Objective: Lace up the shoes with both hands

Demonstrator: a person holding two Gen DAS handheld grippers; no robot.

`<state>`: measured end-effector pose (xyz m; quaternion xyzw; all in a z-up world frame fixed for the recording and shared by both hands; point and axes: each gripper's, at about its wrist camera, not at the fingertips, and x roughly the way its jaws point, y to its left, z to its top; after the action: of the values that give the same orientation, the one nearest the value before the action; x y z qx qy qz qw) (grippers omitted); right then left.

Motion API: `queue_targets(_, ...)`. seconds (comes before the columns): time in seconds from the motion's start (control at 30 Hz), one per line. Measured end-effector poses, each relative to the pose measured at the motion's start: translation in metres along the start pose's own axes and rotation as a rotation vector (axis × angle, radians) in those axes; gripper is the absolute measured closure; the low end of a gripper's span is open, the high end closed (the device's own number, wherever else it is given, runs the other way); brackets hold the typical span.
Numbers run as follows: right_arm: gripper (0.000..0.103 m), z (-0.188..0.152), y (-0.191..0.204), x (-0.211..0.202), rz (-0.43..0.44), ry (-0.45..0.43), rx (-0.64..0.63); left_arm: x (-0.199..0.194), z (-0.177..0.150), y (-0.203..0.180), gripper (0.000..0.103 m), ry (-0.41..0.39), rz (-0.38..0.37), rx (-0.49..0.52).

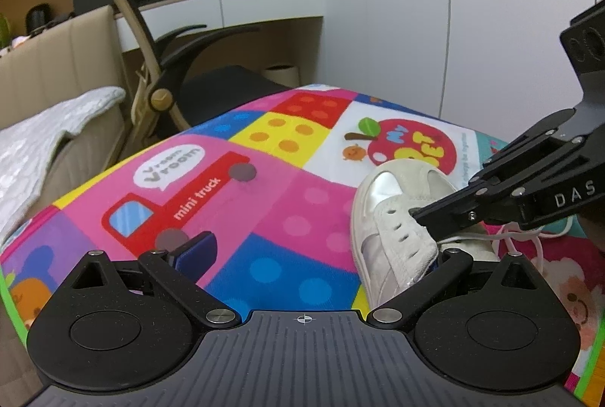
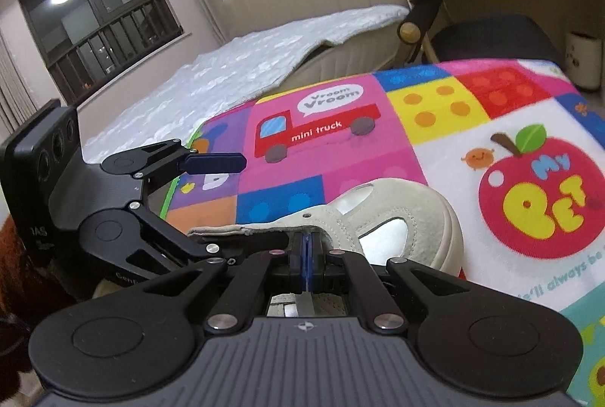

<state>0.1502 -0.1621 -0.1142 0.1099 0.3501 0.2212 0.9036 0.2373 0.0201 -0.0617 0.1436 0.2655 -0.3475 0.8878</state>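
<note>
A white and beige sneaker [image 1: 393, 203] lies on a colourful play mat [image 1: 264, 218], toe pointing away. In the left wrist view my left gripper [image 1: 317, 256] stands wide open. Its left pad [image 1: 196, 250] hangs over the mat, and its other finger is tucked under the shoe's eyelet flap [image 1: 408, 252]. My right gripper [image 1: 416, 212] reaches in from the right, shut, its tip at the eyelets. White lace [image 1: 510, 237] loops behind it; I cannot make out any lace in its pads. In the right wrist view the shoe [image 2: 408, 214] lies just beyond my shut right gripper [image 2: 307, 248], with the open left gripper [image 2: 264, 201] at left.
An office chair [image 1: 211, 89] stands beyond the mat's far edge, with a bed under a pale quilt [image 2: 227, 78] to its left. White cupboard doors [image 1: 453, 29] close off the back right. A small white bin [image 2: 584, 59] stands by the chair.
</note>
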Motion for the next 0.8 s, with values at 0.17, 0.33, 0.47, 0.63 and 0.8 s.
queue_targets(0.17,0.103,0.003,-0.002,-0.018,0.003,-0.012,-0.019,-0.001,-0.001,0.001,0.001,0.004,0.010,-0.006)
queue_targets(0.33,0.102,0.003,-0.010,-0.039,-0.018,0.036,-0.046,-0.001,0.001,-0.001,0.001,0.005,0.015,0.006)
queue_targets(0.47,0.101,-0.008,-0.003,-0.040,-0.011,0.110,-0.137,0.000,0.004,-0.004,0.001,0.013,0.026,0.027)
queue_targets(0.63,0.095,-0.010,-0.006,-0.038,-0.019,0.103,-0.136,0.000,0.006,-0.007,0.001,0.022,0.037,0.040)
queue_targets(0.8,0.083,-0.005,-0.017,-0.037,-0.022,0.080,-0.058,0.000,0.006,-0.009,0.001,0.027,0.040,0.047)
